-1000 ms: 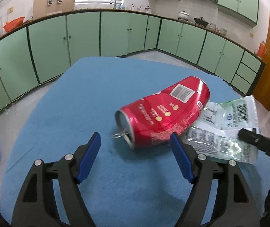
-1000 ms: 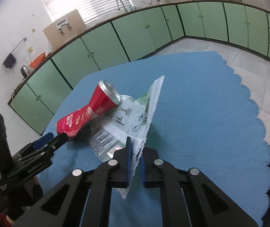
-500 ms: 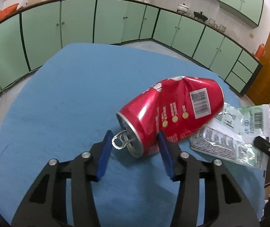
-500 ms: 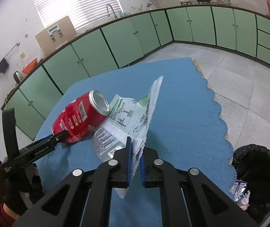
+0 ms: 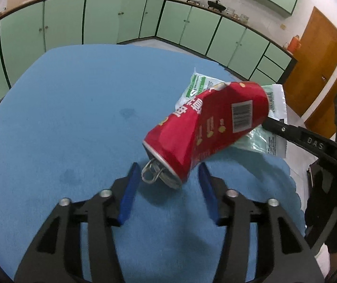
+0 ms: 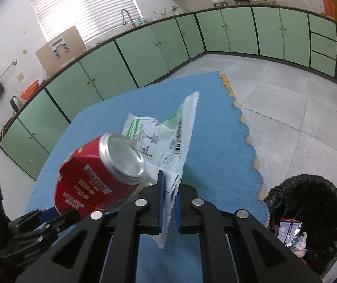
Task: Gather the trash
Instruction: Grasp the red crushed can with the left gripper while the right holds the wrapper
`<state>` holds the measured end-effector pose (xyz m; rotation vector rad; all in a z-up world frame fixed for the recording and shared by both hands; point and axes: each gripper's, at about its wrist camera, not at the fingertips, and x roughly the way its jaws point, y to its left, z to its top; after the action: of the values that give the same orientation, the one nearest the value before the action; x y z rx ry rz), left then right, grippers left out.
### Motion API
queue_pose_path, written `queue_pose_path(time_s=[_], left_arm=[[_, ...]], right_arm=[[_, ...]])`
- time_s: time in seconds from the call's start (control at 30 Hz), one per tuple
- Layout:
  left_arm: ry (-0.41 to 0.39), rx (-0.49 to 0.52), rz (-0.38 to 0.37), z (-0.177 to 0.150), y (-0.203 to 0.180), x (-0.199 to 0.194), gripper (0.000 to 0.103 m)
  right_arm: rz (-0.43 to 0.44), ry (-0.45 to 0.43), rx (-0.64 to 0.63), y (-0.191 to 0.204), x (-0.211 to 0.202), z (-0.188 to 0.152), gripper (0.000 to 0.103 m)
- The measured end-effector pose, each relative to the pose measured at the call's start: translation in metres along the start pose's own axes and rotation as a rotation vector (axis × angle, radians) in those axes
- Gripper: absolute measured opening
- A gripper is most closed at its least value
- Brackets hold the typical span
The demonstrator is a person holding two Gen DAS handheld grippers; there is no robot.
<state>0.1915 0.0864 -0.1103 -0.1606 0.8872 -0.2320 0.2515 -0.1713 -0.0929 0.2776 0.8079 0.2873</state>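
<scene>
A dented red soda can (image 5: pixel 210 127) is held by its top end between the blue pads of my left gripper (image 5: pixel 167 184), lifted and tilted above the blue table mat (image 5: pixel 74 118). It also shows in the right wrist view (image 6: pixel 97 174). My right gripper (image 6: pixel 168 202) is shut on a white and green plastic wrapper (image 6: pixel 168 136), raised off the mat. The wrapper also shows behind the can in the left wrist view (image 5: pixel 272 108). The right gripper's black finger (image 5: pixel 309 141) reaches in from the right there.
A black-lined trash bin (image 6: pixel 309 217) with some litter in it stands on the tiled floor right of the table. Green kitchen cabinets (image 5: pixel 121 18) run along the walls. The mat's scalloped edge (image 6: pixel 246 127) lies between table and bin.
My left gripper closed on the can and lifted it off the mat. My right gripper carried the wrapper up and rightward, so the trash bin came more into view.
</scene>
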Motion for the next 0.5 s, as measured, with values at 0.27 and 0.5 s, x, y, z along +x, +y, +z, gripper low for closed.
queue_pose_path(time_s=[0.27,0.5], left_arm=[[-0.034,-0.041,-0.020,0.027,0.025,0.012,0.084],[0.003,-0.074,-0.045,0.043,0.036,0.042,0.084]], right_arm=[[0.011,0.006,0.011,-0.008,0.000,-0.004,0.008],[0.011,0.011,0.020,-0.012,0.003,-0.005,0.008]])
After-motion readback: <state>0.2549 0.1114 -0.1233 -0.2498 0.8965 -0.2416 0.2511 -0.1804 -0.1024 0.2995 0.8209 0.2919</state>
